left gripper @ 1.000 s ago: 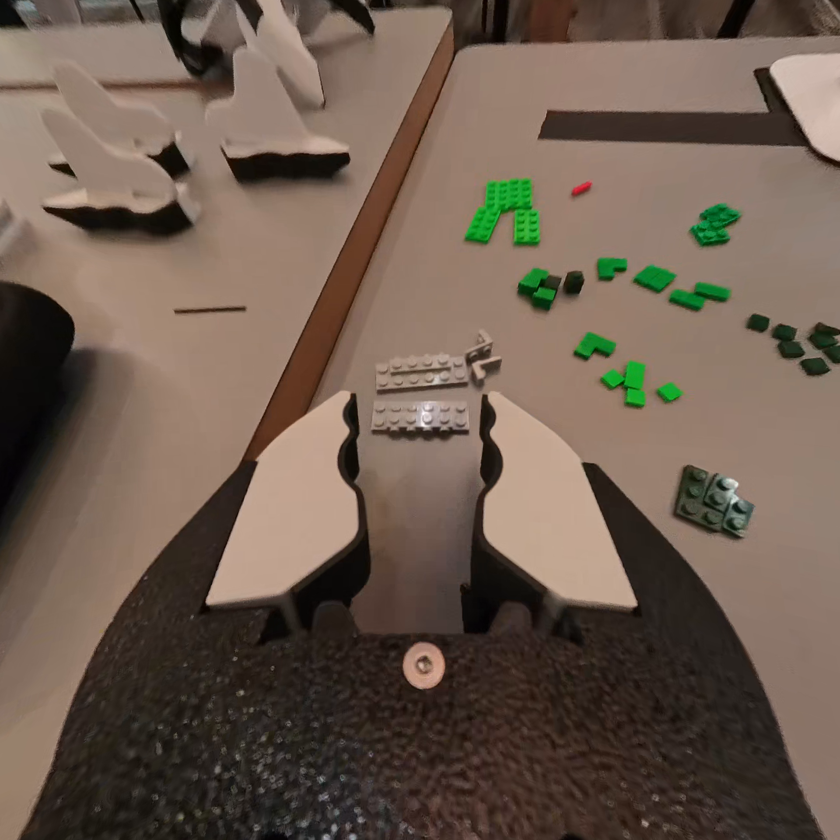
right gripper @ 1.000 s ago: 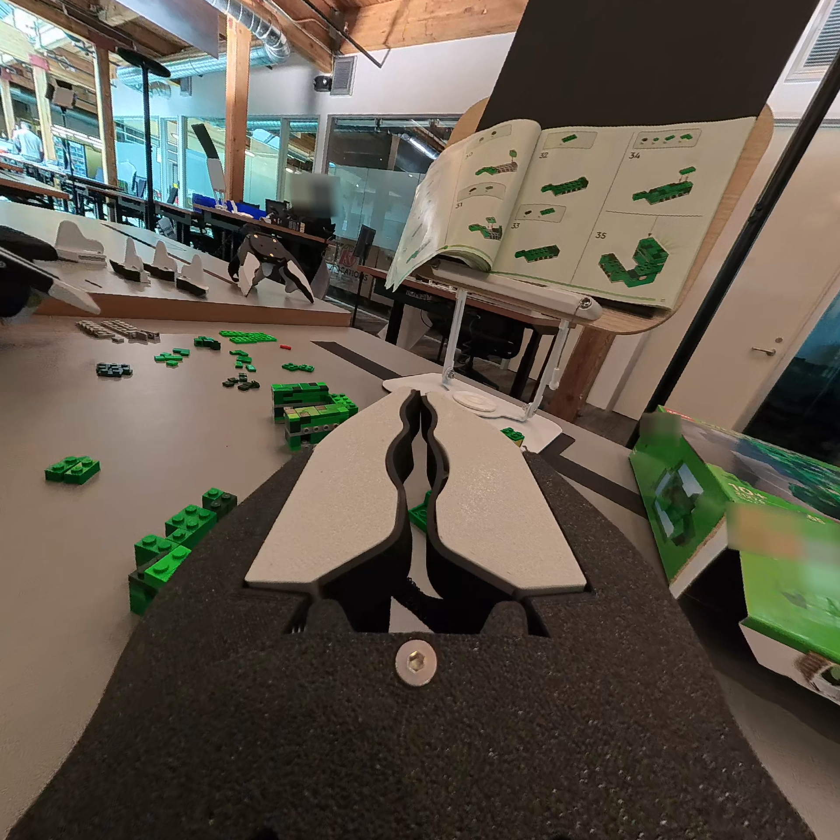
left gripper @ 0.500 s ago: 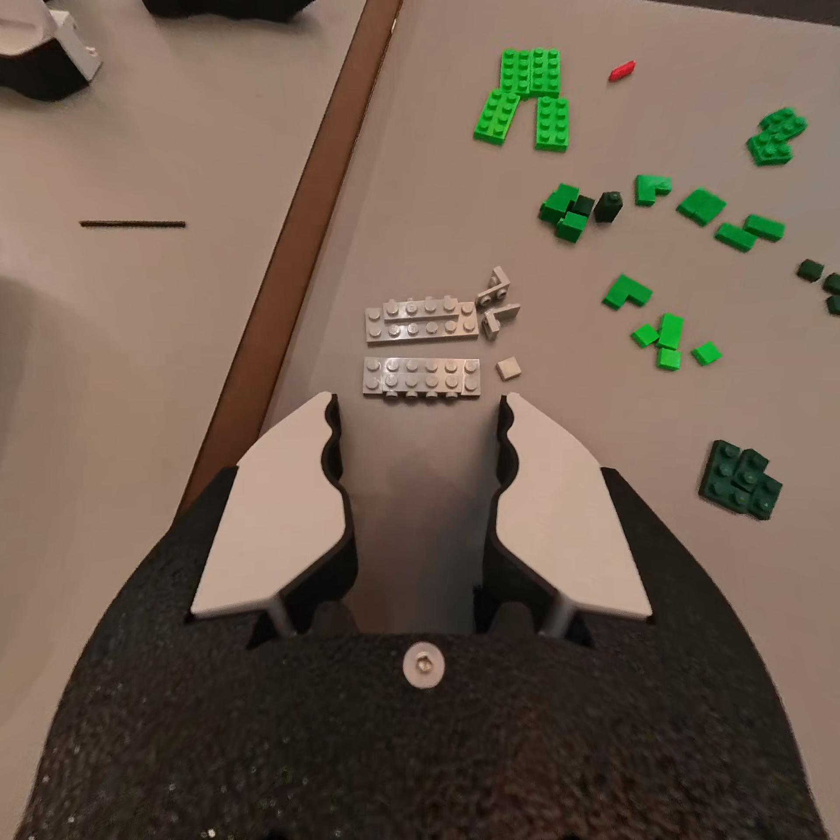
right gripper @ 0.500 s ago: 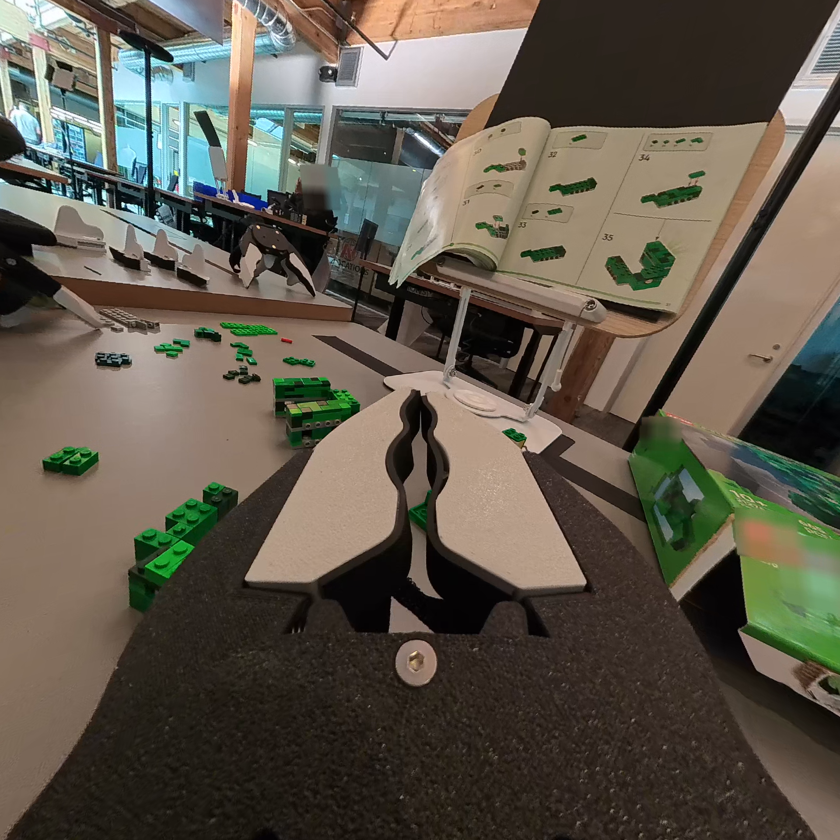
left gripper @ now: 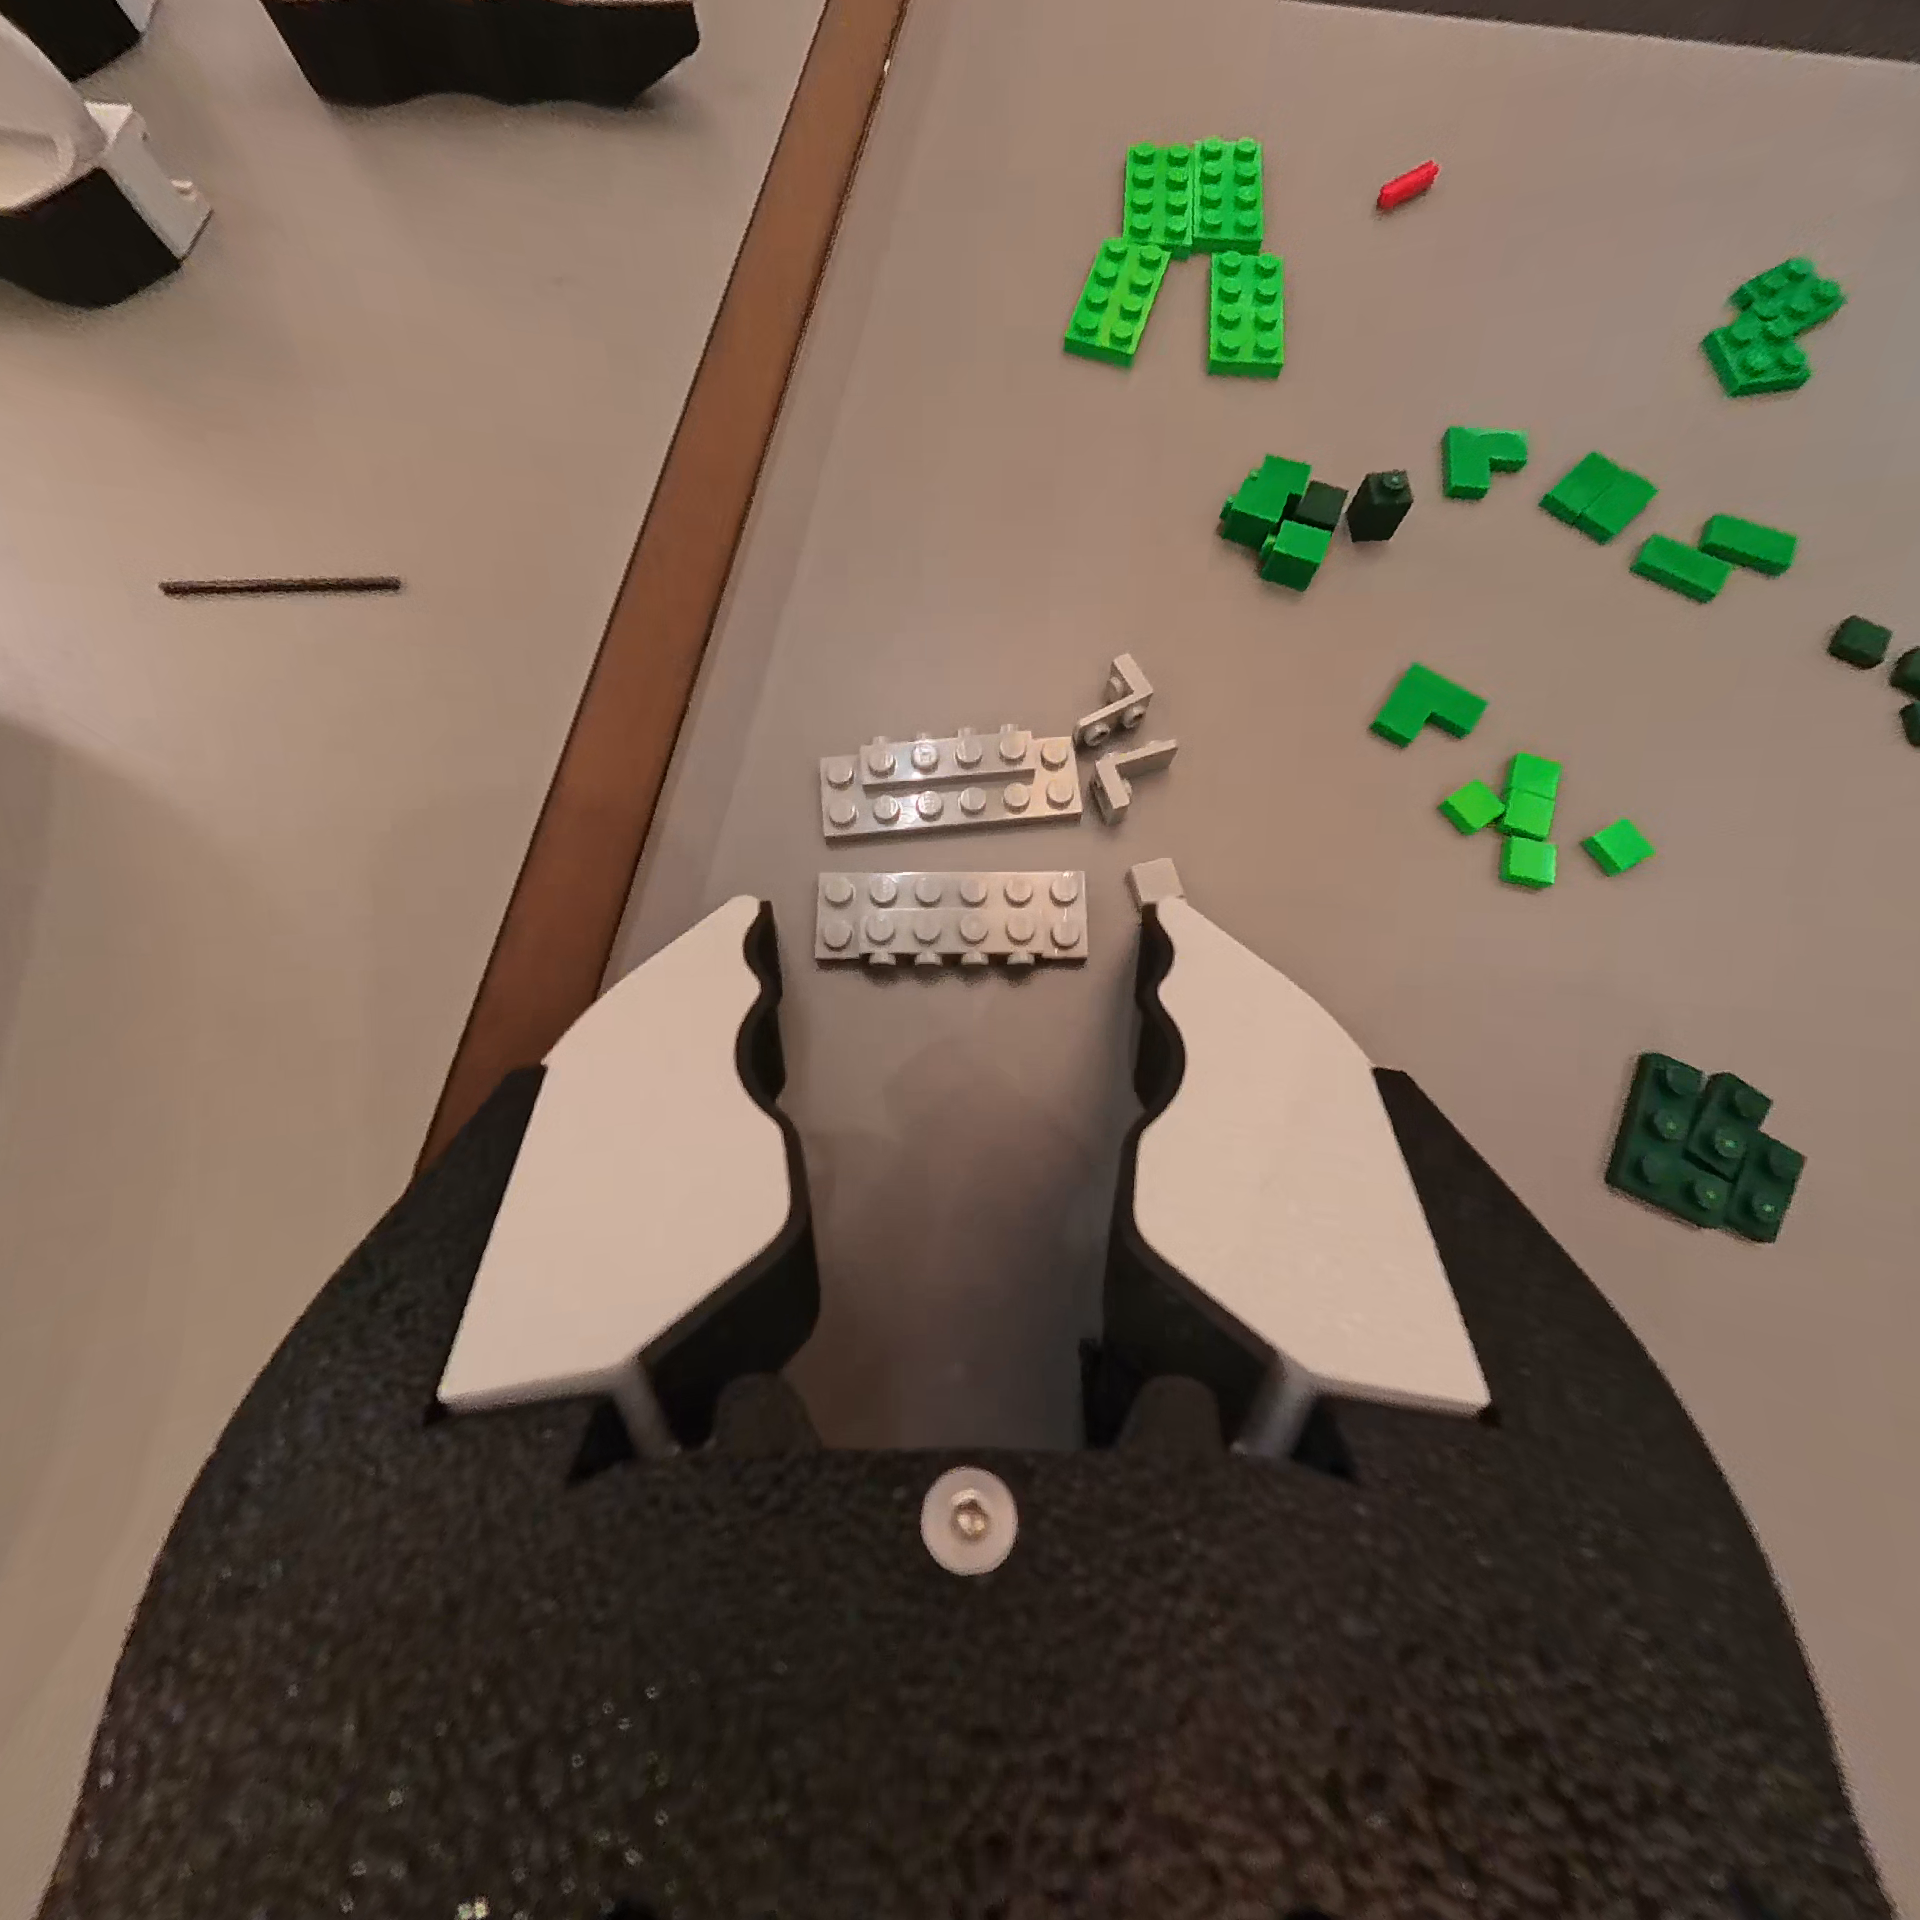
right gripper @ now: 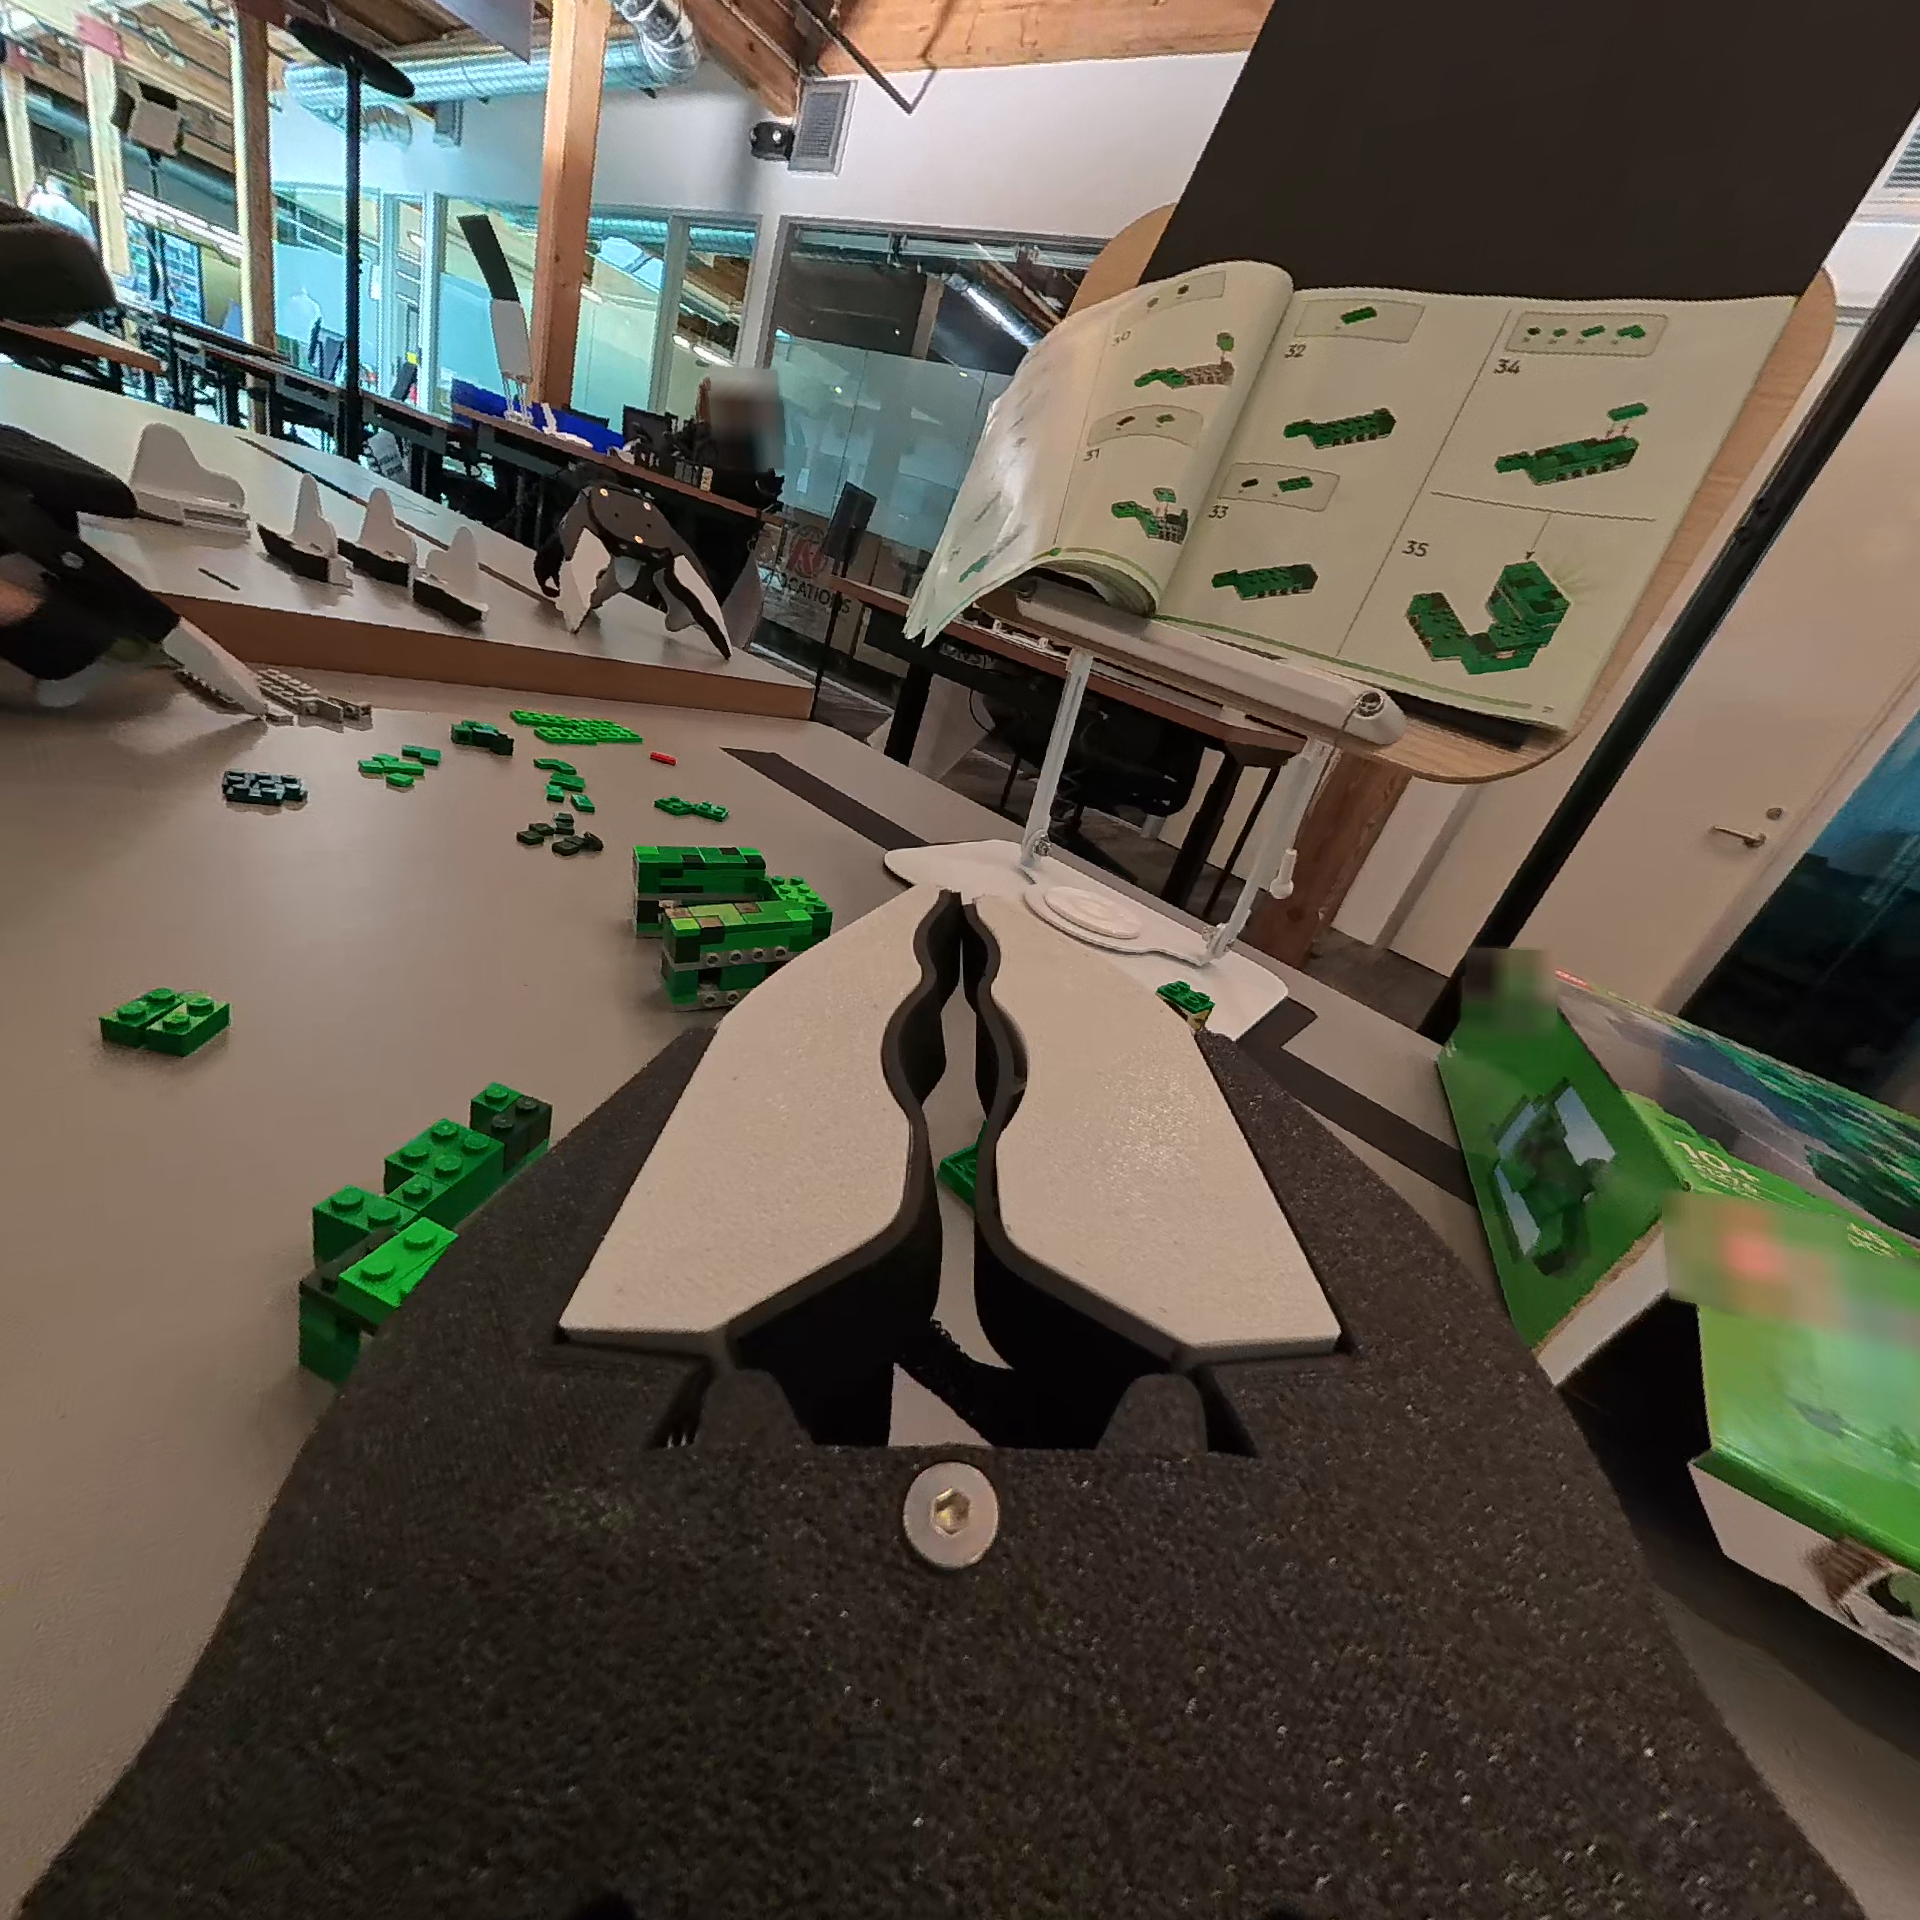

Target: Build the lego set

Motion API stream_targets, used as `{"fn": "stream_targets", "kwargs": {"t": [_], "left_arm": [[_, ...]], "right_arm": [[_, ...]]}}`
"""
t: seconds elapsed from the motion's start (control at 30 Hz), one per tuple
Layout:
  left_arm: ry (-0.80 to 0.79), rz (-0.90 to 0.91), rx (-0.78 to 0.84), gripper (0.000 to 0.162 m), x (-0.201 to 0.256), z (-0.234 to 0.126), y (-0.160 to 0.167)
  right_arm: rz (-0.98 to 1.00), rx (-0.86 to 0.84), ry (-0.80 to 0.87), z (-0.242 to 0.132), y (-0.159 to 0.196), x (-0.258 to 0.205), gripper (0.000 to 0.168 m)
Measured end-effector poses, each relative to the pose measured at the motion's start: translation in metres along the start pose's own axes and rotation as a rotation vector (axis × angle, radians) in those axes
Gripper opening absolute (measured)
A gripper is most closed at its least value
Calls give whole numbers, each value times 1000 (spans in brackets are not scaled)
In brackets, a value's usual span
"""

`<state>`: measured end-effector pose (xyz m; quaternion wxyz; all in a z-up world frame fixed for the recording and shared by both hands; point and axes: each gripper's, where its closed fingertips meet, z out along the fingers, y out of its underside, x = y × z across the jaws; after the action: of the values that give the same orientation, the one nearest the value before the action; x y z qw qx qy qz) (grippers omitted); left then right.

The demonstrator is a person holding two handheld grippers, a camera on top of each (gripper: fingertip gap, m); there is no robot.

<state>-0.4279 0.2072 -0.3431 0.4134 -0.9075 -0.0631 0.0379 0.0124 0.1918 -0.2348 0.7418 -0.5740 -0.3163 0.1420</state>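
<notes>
In the left wrist view, the left hand-held gripper [left gripper: 951, 914] is spread wide just above the grey table [left gripper: 987, 436], and the flat light-grey studded Lego plate [left gripper: 951, 920] lies between its fingertips, not yet pinched. A small grey tile [left gripper: 1155, 879] sits just beside the right fingertip. The step seems to be picking up this plate; next the fingers must close on its short ends without catching the tile. In the right wrist view, the right hand-held gripper [right gripper: 954, 914] is pressed together and appears empty, near the half-built green Lego model [right gripper: 727, 914].
</notes>
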Motion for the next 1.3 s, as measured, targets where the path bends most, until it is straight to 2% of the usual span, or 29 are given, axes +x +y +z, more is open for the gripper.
{"fn": "stream_targets", "kwargs": {"t": [0.13, 0.43, 0.63, 0.93, 0.97, 1.0, 1.03, 1.17, 1.3], "left_arm": [[19, -23, 0, 61, 0, 5, -4], [81, -70, 16, 66, 1, 15, -17], [94, -72, 6, 54, -5, 18, -20], [126, -54, 9, 52, -2, 19, -21], [141, -68, 24, 47, -2, 17, -23], [153, -84, 42, 31, -2, 14, -25], [152, -99, 60, 23, -4, 11, -27], [158, -101, 111, 33, -6, 1, -33], [161, -59, 85, 41, -1, 1, -29]], "right_arm": [[-8, -2, -6, 1, 0, -2, 0], [-19, -1, -14, 1, 0, -4, 0], [-25, -2, -16, 1, 0, -5, 0], [-38, -6, -22, 1, 0, -7, 0], [-39, -7, -23, 1, 1, -7, 0], [-40, -7, -23, 1, 1, -7, 0], [-40, -7, -25, 1, 1, -7, 0], [-46, -10, -29, 2, 1, -8, 0], [-51, -11, -31, 2, 1, -9, 0]]}}
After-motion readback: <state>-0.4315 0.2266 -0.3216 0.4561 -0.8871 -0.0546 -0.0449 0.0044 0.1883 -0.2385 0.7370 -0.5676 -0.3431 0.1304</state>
